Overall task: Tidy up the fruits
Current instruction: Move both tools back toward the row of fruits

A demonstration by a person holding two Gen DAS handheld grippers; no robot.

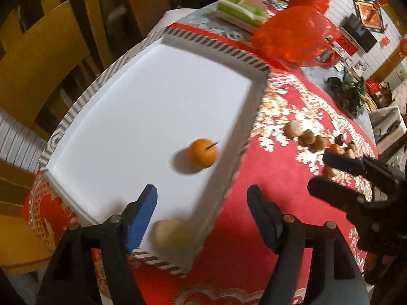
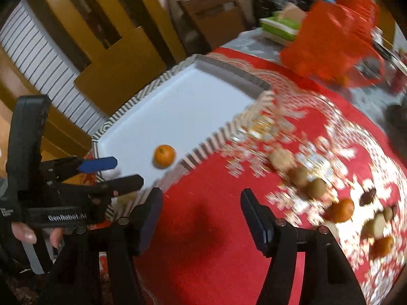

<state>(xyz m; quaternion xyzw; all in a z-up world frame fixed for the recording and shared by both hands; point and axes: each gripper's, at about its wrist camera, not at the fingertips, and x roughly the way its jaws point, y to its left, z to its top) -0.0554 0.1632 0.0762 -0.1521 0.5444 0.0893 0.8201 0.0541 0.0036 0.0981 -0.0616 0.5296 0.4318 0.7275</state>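
A white tray (image 1: 216, 43) with a striped rim lies on the red patterned cloth. In it are a tangerine (image 1: 203, 156) and, in the near corner, a pale yellow fruit (image 1: 171, 232). My left gripper (image 1: 201, 190) hangs open above that corner, gripping nothing. My right gripper (image 2: 201, 194) is open over bare red cloth, also with nothing between its fingers. To its right lie loose fruits: a pale round one (image 2: 281, 158), two kiwis (image 2: 300, 176), and tangerines (image 2: 342, 209). The right wrist view also shows the tray's tangerine (image 2: 164, 156) and the left gripper (image 2: 128, 170).
A red plastic bag (image 1: 292, 33) and a green-and-white box (image 1: 241, 12) sit beyond the tray. Wooden chairs (image 1: 43, 58) stand along the table's left side. A leafy sprig (image 1: 348, 91) lies at the far right. A hand (image 2: 25, 232) holds the left gripper's handle.
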